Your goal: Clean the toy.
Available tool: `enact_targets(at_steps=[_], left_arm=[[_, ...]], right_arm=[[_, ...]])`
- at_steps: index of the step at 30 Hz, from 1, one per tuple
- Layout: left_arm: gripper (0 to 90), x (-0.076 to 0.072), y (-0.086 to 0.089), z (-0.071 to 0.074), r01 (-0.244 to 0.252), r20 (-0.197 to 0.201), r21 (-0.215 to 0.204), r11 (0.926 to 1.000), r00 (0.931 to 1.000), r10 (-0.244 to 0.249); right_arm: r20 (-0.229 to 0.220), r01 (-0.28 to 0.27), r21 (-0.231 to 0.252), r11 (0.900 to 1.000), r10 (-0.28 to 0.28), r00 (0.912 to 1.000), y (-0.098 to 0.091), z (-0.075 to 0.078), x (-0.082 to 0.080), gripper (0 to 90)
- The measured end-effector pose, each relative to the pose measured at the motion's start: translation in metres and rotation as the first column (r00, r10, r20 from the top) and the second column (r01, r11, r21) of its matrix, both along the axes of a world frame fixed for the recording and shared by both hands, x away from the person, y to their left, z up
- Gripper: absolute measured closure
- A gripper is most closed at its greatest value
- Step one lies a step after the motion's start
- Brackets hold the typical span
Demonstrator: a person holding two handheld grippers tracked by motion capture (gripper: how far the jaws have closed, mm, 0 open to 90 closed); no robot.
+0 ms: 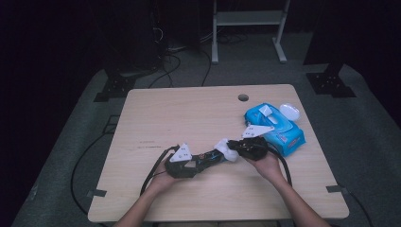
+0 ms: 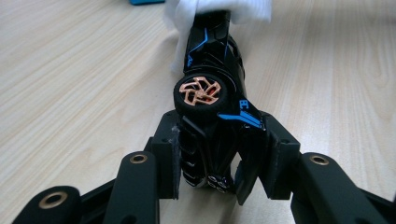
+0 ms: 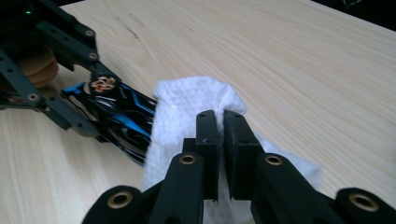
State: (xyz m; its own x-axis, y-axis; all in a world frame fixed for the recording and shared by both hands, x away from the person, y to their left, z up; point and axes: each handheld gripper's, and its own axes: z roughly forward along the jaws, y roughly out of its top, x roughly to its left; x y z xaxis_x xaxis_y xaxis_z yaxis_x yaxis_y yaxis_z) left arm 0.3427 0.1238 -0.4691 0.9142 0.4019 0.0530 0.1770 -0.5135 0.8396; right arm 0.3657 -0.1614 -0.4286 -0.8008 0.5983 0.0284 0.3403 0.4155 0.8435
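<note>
A pale wooden bench [image 1: 156, 118] with fine straight grain and rounded corners carries the scene. Near its front edge, about midway along, a person's two hands meet, each holding a black jointed tool.

The left tool [image 2: 212, 175] is clamped on the rear end of a toy car [image 2: 212, 70], its flat pads pressing the car's sides. The car is glossy black plastic, long and narrow, with bright blue stripes and a black rubber wheel whose copper-coloured hub has curved spokes. It lies on its side along the bench, nose pointing away from the left tool.

The right tool [image 3: 220, 140] is clenched tight on a white wipe [image 3: 187, 102], a soft, dimpled, crumpled sheet pinched between its pads. The wipe drapes over the car's front end and touches it.

Towards the right edge of the bench, just behind the right hand [image 1: 267, 163], lies a blue wipe pack [image 1: 276, 127], soft and pillow-shaped, with its white oval lid flipped open. A small round hole [image 1: 243, 98] sits near the far edge.
</note>
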Motion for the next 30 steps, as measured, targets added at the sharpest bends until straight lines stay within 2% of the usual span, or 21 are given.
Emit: enact_targets(at_steps=[2, 3, 5, 8, 11, 17, 18, 20, 21, 22, 25, 26, 30], left_arm=[[56.8, 0.000, 0.000, 0.000, -0.005, 0.006, 0.002, 1.0000, 1.0000, 0.005], [56.8, 0.000, 0.001, 0.001, -0.003, 0.007, 0.008, 1.0000, 1.0000, 0.003], [56.9, 0.001, 0.003, 0.001, -0.002, 0.009, 0.010, 0.9999, 1.0000, 0.002], [55.5, 0.001, 0.004, 0.001, -0.027, 0.015, 0.016, 0.9995, 0.9995, 0.027], [54.5, 0.002, 0.005, 0.002, -0.041, 0.014, 0.006, 0.9991, 0.9990, 0.041], [45.4, 0.005, 0.008, 0.002, -0.057, -0.028, -0.015, 0.9982, 0.9980, 0.057], [44.4, 0.005, 0.008, 0.002, -0.054, -0.053, -0.018, 0.9984, 0.9972, 0.053], [41.3, 0.006, 0.007, 0.000, -0.048, -0.077, -0.020, 0.9986, 0.9959, 0.047], [38.7, 0.006, 0.007, 0.000, -0.048, -0.077, -0.020, 0.9986, 0.9959, 0.047], [36.7, 0.008, 0.006, -0.001, -0.040, -0.118, -0.023, 0.9989, 0.9923, 0.037], [31.3, 0.008, 0.005, -0.003, -0.033, -0.138, -0.021, 0.9992, 0.9900, 0.030], [30.0, 0.008, 0.005, -0.003, -0.022, -0.161, -0.025, 0.9994, 0.9867, 0.018], [26.3, 0.006, 0.003, -0.004, -0.007, -0.144, 0.004, 1.0000, 0.9896, 0.008]], right_arm=[[0.008, -0.011, -0.004, 0.9999, 0.011, 0.9999, 0.004, 0.000, 0.000, 84.6], [0.001, -0.040, 0.003, 0.9992, 0.040, 0.9992, 0.014, 0.000, -0.001, 84.6], [0.008, -0.052, -0.001, 0.9987, 0.052, 0.9986, 0.022, -0.001, -0.002, 84.6], [-0.003, -0.066, 0.006, 0.9978, 0.066, 0.9978, 0.021, -0.001, 0.000, 84.8], [-0.015, -0.054, 0.020, 0.9983, 0.054, 0.9984, 0.014, -0.002, 0.001, 84.9], [-0.004, -0.071, -0.008, 0.9975, 0.071, 0.9975, 0.014, -0.001, -0.006, 84.8], [-0.007, -0.072, 0.005, 0.9974, 0.072, 0.9974, 0.012, -0.002, -0.008, 84.9], [-0.014, -0.072, 0.021, 0.9972, 0.072, 0.9973, 0.010, -0.003, -0.011, 84.9], [-0.014, -0.072, 0.021, 0.9972, 0.072, 0.9973, 0.010, -0.003, -0.011, 84.9], [-0.014, -0.073, 0.025, 0.9970, 0.073, 0.9972, 0.008, -0.004, -0.015, 84.9], [-0.018, -0.083, 0.022, 0.9963, 0.083, 0.9964, 0.006, -0.005, -0.021, 84.9], [-0.021, -0.086, 0.020, 0.9961, 0.086, 0.9960, 0.005, -0.005, -0.023, 85.0], [-0.024, -0.101, 0.014, 0.9947, 0.102, 0.9945, 0.004, -0.007, -0.030, 85.0]])
